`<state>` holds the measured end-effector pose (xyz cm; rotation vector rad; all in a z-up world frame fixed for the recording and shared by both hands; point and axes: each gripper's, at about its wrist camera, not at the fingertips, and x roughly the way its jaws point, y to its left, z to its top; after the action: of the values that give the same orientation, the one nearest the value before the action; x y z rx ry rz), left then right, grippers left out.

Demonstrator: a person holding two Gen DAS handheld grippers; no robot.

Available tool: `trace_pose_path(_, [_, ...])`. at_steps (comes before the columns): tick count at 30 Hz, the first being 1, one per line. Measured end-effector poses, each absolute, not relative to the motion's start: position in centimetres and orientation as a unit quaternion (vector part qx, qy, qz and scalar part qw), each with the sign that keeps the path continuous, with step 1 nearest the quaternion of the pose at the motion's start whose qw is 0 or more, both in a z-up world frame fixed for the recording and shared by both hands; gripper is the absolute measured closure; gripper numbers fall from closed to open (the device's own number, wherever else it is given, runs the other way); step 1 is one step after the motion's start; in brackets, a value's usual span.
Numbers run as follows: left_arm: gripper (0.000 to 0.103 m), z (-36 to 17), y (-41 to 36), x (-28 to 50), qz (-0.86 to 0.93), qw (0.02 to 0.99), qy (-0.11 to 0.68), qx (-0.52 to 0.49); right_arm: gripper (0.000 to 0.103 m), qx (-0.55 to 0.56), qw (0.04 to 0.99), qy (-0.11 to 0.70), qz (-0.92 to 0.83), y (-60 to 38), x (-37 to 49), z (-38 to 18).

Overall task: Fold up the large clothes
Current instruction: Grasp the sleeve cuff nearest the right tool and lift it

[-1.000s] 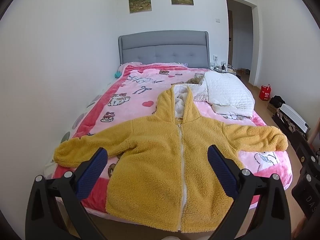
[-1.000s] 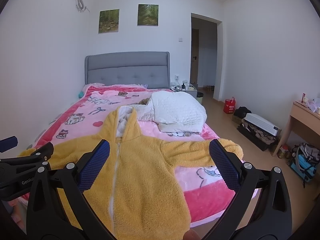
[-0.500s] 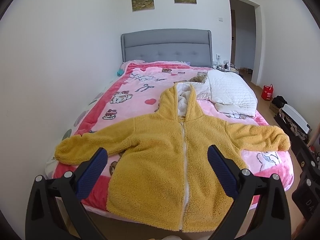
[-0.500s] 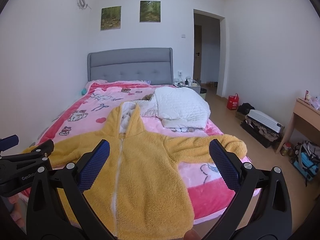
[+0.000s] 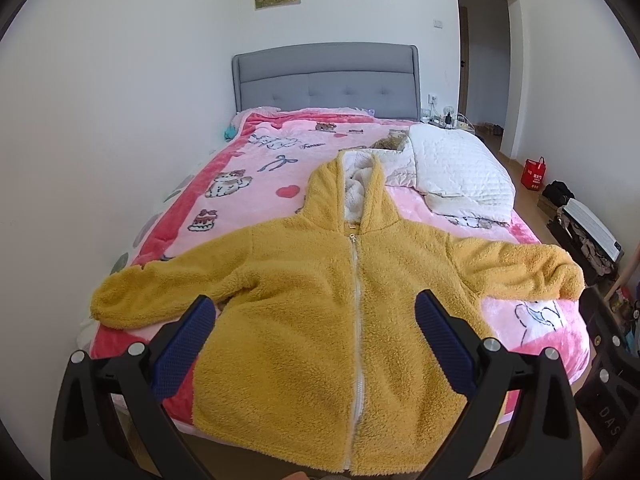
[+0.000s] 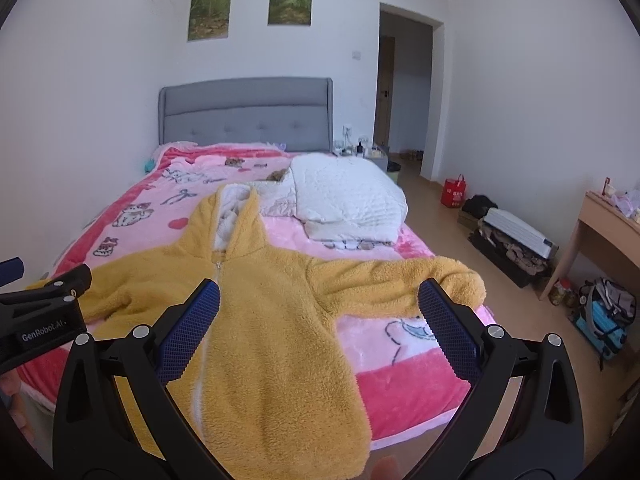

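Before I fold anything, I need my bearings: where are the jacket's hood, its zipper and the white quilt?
hood [image 5: 320, 196], left wrist view, its yellow left side.
zipper [image 5: 357, 300], left wrist view, mid-length.
white quilt [image 6: 344, 196], right wrist view, its top surface.

A bed with a grey padded headboard [image 5: 326, 80] carries a pink cartoon-print blanket [image 5: 256, 184]; a yellow fleece hooded jacket [image 5: 320, 312] and a white quilted duvet [image 5: 460, 172] lie on it.

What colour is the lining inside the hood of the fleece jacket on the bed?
White; the jacket is mustard yellow. Clearest in the left wrist view.
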<state>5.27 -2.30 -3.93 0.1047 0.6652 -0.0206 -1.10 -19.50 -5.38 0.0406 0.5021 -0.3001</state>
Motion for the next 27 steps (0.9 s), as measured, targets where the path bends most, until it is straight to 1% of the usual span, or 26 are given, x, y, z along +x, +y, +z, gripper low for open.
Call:
trace_pose_path(3, [0.005, -5.3, -5.0, 6.7, -0.006, 0.942, 0.330, 0.064, 0.008, 0.059, 0.954, 0.259, -0.140, -23.3, 0.5, -7.1])
trace_pose_path(7, [0.005, -7.6, -9.3, 9.1, -0.010, 0.938, 0.336, 0.081, 0.008, 0.124, 0.943, 0.267, -0.154, -30.9, 2.9, -10.4])
trace_pose_path(10, [0.005, -9.4, -12.3, 11.0, -0.018, 0.936, 0.342, 0.076, 0.008, 0.135, 0.935, 0.265, -0.192, -36.7, 4.7, -12.8])
trace_pose_path(14, [0.005, -11.7, -16.3, 13.9, -0.045, 0.931, 0.355, 0.071, 0.008, 0.168, 0.916, 0.277, -0.235, -46.8, 6.9, -16.7])
trace_pose_path(19, [0.005, -13.8, -19.7, 16.4, -0.056, 0.931, 0.349, 0.087, 0.008, 0.232, 0.878, 0.320, -0.271, -59.4, 9.9, -22.9])
trace_pose_path(22, [0.005, -14.9, -20.7, 17.6, -0.065, 0.926, 0.358, 0.097, 0.008, 0.274, 0.857, 0.334, -0.280, -63.9, 11.1, -26.4])
trace_pose_path(24, [0.005, -15.5, -20.9, 18.1, -0.064, 0.925, 0.360, 0.101, 0.008, 0.294, 0.852, 0.330, -0.281, -65.0, 11.5, -28.0])
trace_pose_path(27, [0.005, -16.0, -20.4, 18.4, -0.061, 0.924, 0.364, 0.099, 0.008, 0.353, 0.834, 0.330, -0.267, -66.9, 12.5, -31.0])
